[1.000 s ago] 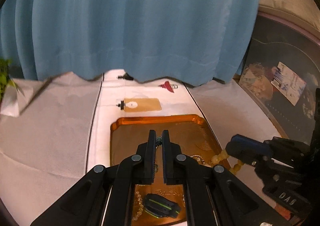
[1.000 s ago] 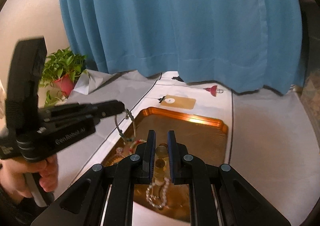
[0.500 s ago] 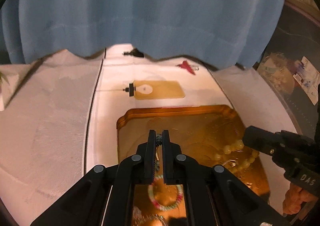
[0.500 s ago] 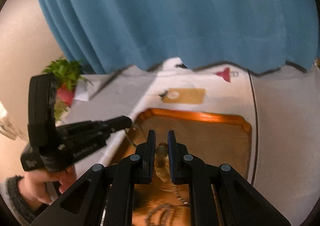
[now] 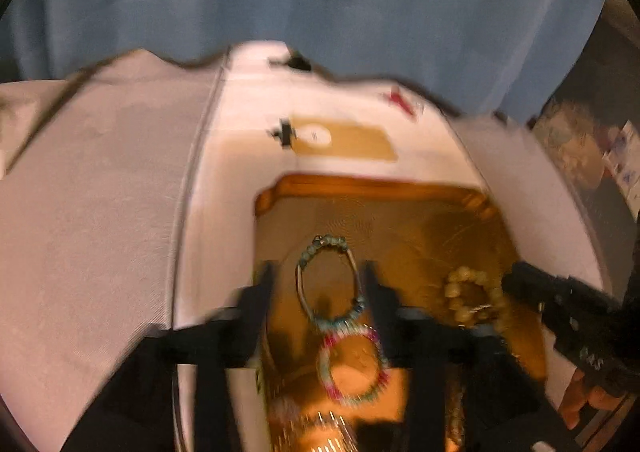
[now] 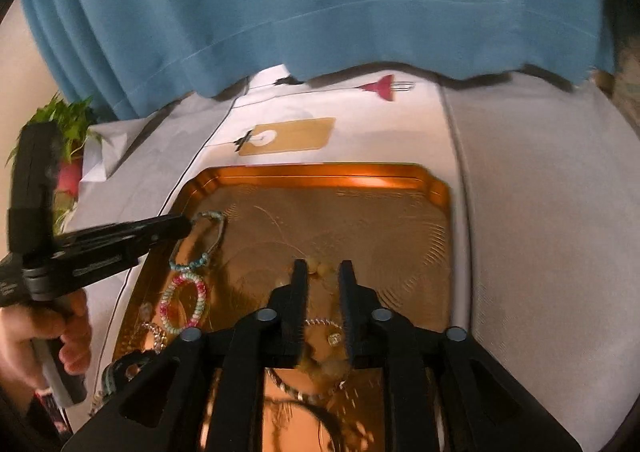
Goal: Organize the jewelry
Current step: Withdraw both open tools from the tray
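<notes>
Teal-beaded bangle [image 5: 329, 279] lying on copper tray [image 6: 328, 174], between spread left gripper [image 5: 318, 272] fingers. Yellow bead bracelet [image 5: 472, 298] beneath parted right gripper [image 6: 322, 268]. Risk: snagging pink-and-green bracelet [image 6: 185, 306] touching bangle, tangling chains when withdrawing.

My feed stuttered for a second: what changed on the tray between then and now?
Both grippers opened. The left gripper released the turquoise bangle, which now lies on the orange tray above the pink-and-green bracelet. The right gripper let go of the yellow bead strand, now heaped on the tray. Tray, tan tag and cloth stayed put.
</notes>
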### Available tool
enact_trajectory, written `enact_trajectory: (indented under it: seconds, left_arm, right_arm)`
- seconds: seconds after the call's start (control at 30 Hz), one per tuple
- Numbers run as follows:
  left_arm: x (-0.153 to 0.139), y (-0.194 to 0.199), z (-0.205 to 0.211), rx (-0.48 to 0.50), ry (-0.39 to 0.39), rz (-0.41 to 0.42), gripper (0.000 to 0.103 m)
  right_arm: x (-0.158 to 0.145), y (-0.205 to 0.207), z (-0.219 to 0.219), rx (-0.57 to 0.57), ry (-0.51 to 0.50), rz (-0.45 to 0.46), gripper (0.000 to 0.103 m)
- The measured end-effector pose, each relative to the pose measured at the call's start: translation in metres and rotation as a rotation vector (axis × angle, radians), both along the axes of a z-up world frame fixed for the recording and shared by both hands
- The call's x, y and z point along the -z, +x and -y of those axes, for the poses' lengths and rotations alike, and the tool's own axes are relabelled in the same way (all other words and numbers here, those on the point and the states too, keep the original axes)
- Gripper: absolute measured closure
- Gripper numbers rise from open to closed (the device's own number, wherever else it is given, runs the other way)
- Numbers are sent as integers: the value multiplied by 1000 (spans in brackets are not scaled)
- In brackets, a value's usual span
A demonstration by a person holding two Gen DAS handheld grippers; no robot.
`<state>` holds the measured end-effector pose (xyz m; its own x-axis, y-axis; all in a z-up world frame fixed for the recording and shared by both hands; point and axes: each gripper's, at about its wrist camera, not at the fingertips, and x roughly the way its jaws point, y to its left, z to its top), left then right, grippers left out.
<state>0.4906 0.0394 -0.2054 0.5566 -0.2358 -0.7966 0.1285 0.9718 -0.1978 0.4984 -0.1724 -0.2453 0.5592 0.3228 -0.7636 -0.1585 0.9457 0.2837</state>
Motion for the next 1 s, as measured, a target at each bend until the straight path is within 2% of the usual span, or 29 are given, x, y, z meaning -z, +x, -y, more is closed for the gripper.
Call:
enact_trajectory:
  seconds: [0.03,0.1,0.27,0.4,0.53,0.73,0.8,0.9,1.0]
  left_arm:
    - [-13,-16,-2,-13,-8,52,39]
    - [-38,-46,-6,-26,-5,118,30]
    - [-83,-113,-19,-27,-26,202,23]
    - [-113,-175,-28,-35,20,287,20]
    - [-128,-226,-28,-43,62,348,12]
    - [-121,-267,-19,4,126,380,10]
    - [-113,-277,-19,1,138,386,10]
    - [-99,-282,-27,-16,110,353,9]
    - [-72,-281,-41,-63,119,332,9]
  right_arm:
    - [-8,-10,3,4,19,18,33]
    - [-30,-37,10,31,52,77,14]
    - [-65,-105,15,48,74,145,13]
    - [-88,-165,11,17,73,212,11]
    - [-108,-222,2,-31,55,283,10]
    - [-115,-284,-16,-89,4,370,9]
    - [-107,-294,-18,-96,0,358,8]
    - [-92,-303,-18,-81,-9,317,7]
    - [-74,-309,-17,-57,-17,286,7]
